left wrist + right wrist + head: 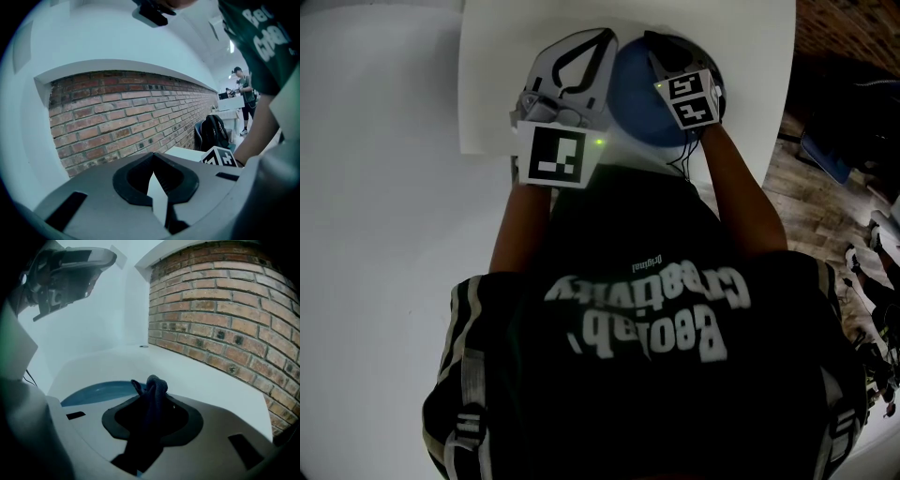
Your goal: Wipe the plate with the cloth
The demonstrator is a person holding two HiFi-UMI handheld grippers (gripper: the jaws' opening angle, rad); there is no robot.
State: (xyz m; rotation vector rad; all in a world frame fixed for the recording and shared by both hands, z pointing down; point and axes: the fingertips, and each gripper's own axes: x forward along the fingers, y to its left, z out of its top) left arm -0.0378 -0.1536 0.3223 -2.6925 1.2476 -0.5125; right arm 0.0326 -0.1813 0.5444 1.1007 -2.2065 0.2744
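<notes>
Nearest my head camera is the dark T-shirt [656,375] of the person carrying the rig, both forearms reaching past it toward the blue plate [639,111]. That plate sits on the white table [750,56], close in front of the body, which I judge keeps it within easy reach for wiping.

The right gripper [153,391] is clenched on the dark blue cloth [154,382]. A bunched fold pokes out beyond its jaws while the rest hangs down between them. It sits over the plate's right side, and its own view shows the plate's blue surface just left of the cloth. I cannot tell whether the cloth touches the plate. Pinching it in a wad looks deliberate, since it gives a firm pad to drag across the plate.

The left gripper [153,175] sits at the plate's left edge, jaws brought together on nothing. It faces the brick wall [122,117] beyond the plate rather than the plate itself. I read it as parked aside, near enough to steady the plate's rim if it slides.
</notes>
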